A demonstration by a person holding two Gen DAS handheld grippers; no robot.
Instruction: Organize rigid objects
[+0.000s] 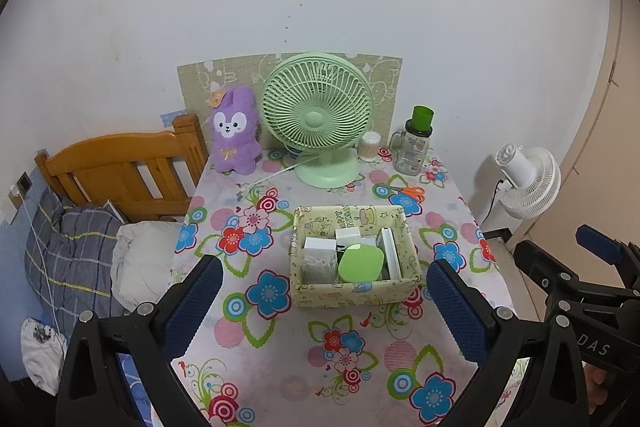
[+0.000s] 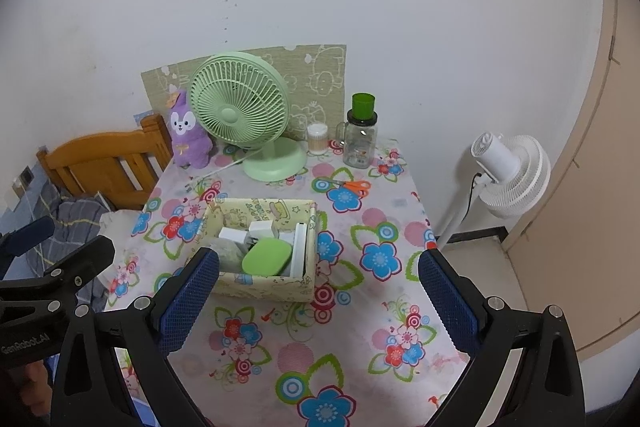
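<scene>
One yellow box mid-table, holding one green case and several white items, count unclear. Along far edge: one green fan, one plush rabbit, one jar. Left gripper and right gripper both spread wide, empty, above near edge.

Two fans, one box, one scissors, one jar.

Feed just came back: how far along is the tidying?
Done: the patterned box already holds a green case and several white items. In hand: nothing; the left gripper and right gripper both hang open above the table. Left: the orange-handled scissors lie loose behind the box.
</scene>
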